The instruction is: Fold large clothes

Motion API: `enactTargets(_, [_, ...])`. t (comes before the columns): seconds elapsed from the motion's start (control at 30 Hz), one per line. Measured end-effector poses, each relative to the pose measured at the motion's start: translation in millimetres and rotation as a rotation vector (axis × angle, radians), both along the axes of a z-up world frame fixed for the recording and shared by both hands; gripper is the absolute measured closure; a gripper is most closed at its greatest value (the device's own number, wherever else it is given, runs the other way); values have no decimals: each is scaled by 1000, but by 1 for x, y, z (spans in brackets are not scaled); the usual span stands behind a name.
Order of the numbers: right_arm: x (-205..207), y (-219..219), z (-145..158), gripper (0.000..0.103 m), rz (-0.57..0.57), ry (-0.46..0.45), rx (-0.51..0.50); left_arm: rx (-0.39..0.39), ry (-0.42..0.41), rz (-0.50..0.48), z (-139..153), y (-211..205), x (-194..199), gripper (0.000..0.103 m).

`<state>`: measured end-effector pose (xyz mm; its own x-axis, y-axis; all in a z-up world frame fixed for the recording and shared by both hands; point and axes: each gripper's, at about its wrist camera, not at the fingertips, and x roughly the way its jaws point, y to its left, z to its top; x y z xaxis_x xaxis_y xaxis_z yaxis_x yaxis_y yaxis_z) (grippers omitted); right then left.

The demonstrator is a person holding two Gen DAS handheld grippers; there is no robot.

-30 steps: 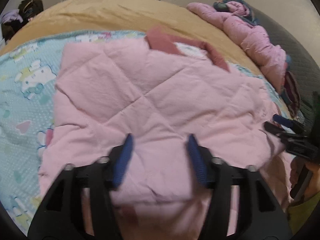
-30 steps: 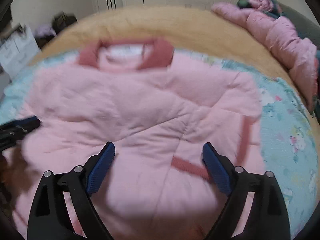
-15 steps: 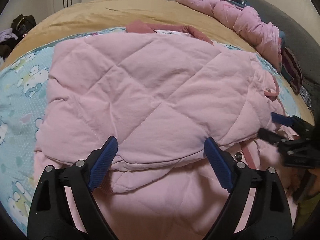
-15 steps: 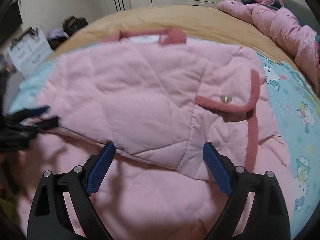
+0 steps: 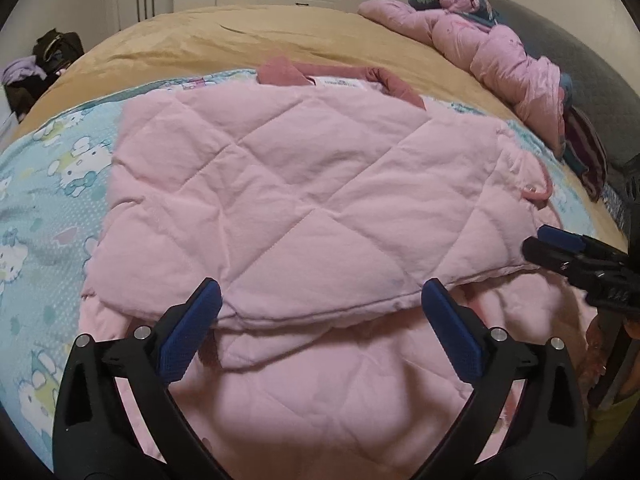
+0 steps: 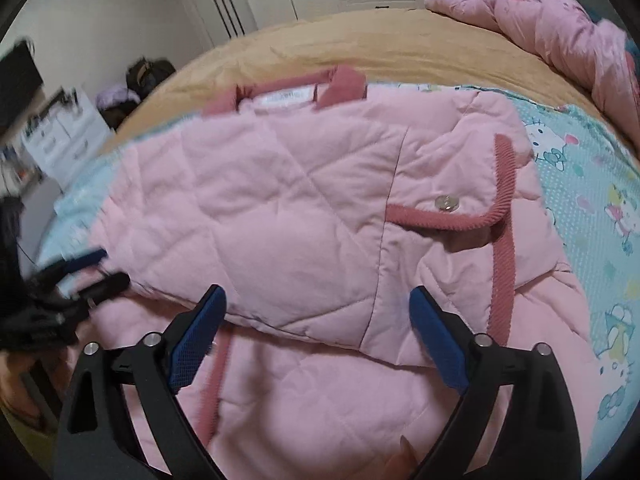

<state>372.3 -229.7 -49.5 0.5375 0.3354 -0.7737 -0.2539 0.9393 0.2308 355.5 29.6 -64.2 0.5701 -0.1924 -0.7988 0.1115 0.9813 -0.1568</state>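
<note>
Pink quilted jacket [image 5: 304, 200] laid folded on cartoon-print sheet [image 5: 48, 184] near front edge of bed; lower layer cut off by frame. Left gripper [image 5: 320, 312] held spread, empty, above fold edge. Right gripper [image 6: 316, 316] likewise spread, nothing pinched. Pink duvet [image 5: 492, 44] bunched at far right corner. Dark bag [image 5: 56, 50] blurred beyond left edge.

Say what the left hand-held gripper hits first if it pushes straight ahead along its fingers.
Probably the folded edge of the pink quilted jacket: the left hand-held gripper is open, empty, and aimed at that edge lying on the bed. Depth is unclear in the fisheye view, so it might touch the lower jacket layer beneath first.
</note>
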Motion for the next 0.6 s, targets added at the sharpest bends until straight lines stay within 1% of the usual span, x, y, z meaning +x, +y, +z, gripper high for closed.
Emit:
enactTargets(0.13, [-5,-8,17,5,-10,-44,21,11,-15,25,14,-1,-9,9])
enactTargets(0.3, [-11,-17,39,4,-15,-94,62,51,-36,50,30,-7,-16,9])
enactTargets(0.43, [-21,-19,54,4,-14,-142,58,27,-65,69,47,-9,-24,9])
enactTargets(0.53, [-34,-19,66,4,-14,-187,41,24,-88,66,58,-10,-33,9])
enactTargets(0.6, [-43,-19,73,4,-17,-211,48,19,-101,63,66,-11,-39,9])
